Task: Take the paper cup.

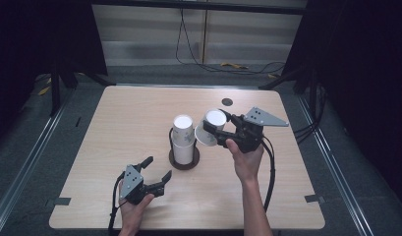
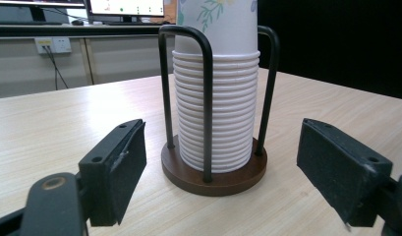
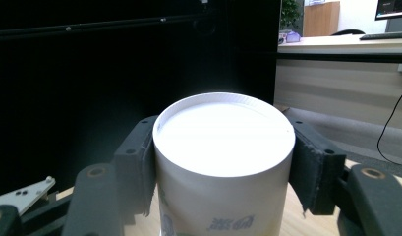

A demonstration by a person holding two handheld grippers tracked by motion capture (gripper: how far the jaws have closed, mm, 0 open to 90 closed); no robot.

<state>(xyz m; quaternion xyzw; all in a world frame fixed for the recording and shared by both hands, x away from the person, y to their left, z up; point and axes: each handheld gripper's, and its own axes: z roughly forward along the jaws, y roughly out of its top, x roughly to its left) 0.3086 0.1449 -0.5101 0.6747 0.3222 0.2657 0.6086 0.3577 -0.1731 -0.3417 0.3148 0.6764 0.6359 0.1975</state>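
Note:
A stack of white paper cups [image 1: 183,139] stands upside down in a black wire holder with a round brown base [image 1: 184,161] at the table's middle. In the left gripper view the cup stack [image 2: 215,105] rises straight ahead between the holder's wire posts. My left gripper [image 1: 156,171] is open, low over the table just in front and left of the holder, and holds nothing. My right gripper [image 1: 219,126] is shut on a single paper cup [image 1: 210,127], held tilted in the air to the right of the stack. The held cup [image 3: 223,162] shows its white bottom between the pads.
The light wooden table [image 1: 115,128] has a small dark round mark [image 1: 227,102] near its far edge. Cables [image 1: 198,54] lie on the floor behind. Dark curtains hang on both sides.

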